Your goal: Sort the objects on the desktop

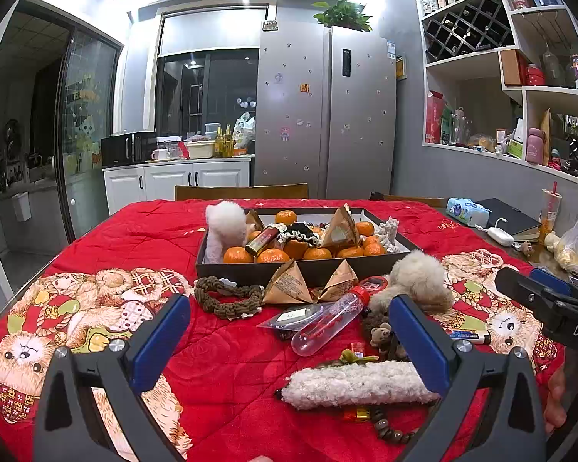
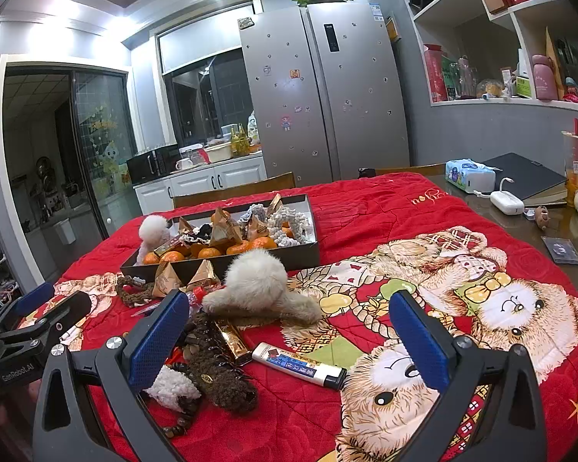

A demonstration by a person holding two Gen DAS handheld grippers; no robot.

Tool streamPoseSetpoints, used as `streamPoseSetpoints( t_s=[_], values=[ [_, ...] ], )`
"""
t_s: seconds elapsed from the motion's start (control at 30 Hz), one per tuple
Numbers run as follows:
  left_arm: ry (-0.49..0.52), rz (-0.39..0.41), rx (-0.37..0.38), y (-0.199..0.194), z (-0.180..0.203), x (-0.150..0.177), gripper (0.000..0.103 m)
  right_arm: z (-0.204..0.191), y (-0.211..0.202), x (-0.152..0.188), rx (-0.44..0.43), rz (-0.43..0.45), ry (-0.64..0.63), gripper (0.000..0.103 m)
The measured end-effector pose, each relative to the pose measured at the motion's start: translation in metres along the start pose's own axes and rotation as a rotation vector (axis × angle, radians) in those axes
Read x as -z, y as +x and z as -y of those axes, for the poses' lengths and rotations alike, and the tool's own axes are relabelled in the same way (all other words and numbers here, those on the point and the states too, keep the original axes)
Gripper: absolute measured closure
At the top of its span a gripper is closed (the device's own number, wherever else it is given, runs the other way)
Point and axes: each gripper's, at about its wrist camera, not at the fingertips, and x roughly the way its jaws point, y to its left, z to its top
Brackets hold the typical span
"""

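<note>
A dark tray (image 1: 246, 271) on the red quilt holds oranges, a white plush, paper pyramids and a gold tube. In front of it lie a brown rope ring (image 1: 227, 297), two paper pyramids (image 1: 289, 285), a clear tube with a red cap (image 1: 329, 321), a beige fluffy clip (image 1: 416, 283) and a white fuzzy clip (image 1: 356, 384). My left gripper (image 1: 289, 342) is open above the quilt, short of these. My right gripper (image 2: 289, 340) is open over a white lighter (image 2: 298, 364), with a brown fuzzy clip (image 2: 219, 369) by its left finger.
A chair back (image 1: 241, 191) stands behind the table. A tissue pack (image 2: 468, 175), a black notebook (image 2: 528, 175), a white charger (image 2: 506, 200) and a drink cup (image 2: 574, 161) sit at the right side. A fridge and shelves line the far wall.
</note>
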Motion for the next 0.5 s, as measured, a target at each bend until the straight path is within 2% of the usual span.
streamPoseSetpoints(
  t_s=[0.5],
  values=[
    [0.011,-0.004,-0.015,0.0011,0.0017,0.0014,0.000,0.0012,0.0003,0.0006,-0.003,-0.001,0.005,0.000]
  ],
)
